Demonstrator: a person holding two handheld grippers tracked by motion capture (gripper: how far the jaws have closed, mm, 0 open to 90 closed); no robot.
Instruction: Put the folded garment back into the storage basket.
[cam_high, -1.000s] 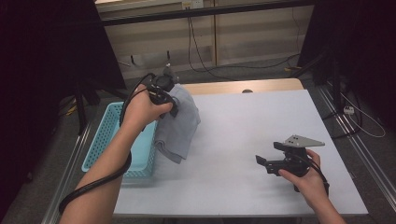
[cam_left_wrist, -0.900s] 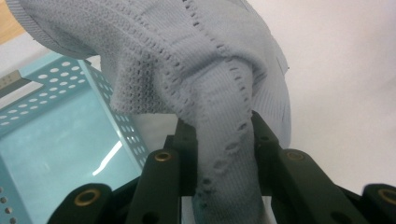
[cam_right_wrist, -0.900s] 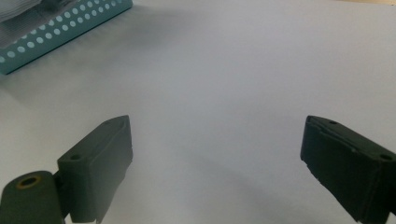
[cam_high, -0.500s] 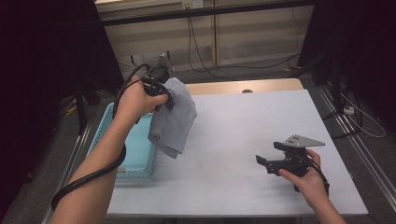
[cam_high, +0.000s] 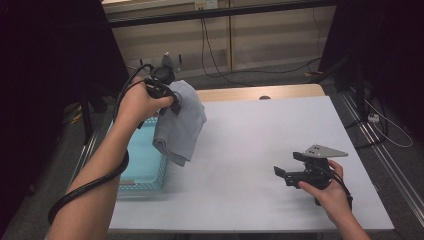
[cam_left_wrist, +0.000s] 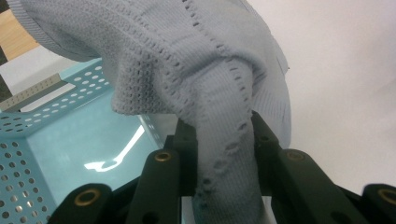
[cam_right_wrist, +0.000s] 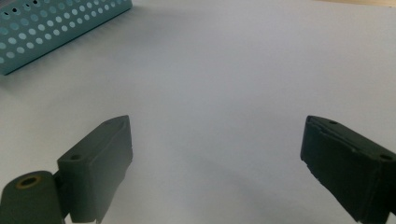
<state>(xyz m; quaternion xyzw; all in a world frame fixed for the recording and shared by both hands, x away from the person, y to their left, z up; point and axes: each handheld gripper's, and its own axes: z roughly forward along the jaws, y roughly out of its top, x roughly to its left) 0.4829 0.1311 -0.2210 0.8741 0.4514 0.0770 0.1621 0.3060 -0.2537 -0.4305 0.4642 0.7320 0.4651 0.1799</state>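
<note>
Above white table (cam_high: 240, 150), left tongs (cam_high: 172, 102) clamp grey cloth (cam_high: 182, 122); right tongs (cam_high: 285, 175) gape empty.

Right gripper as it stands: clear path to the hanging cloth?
Probably yes: bare table lies between the open right gripper and the cloth hanging from the left gripper.

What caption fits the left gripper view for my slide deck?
Left hand-held gripper clamps a bunched grey knit cloth above a perforated teal basket beside the white table.

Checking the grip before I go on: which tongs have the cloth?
The left tongs, clamped on a bunched fold of the grey cloth by the basket. The right tongs stand open, empty.
</note>
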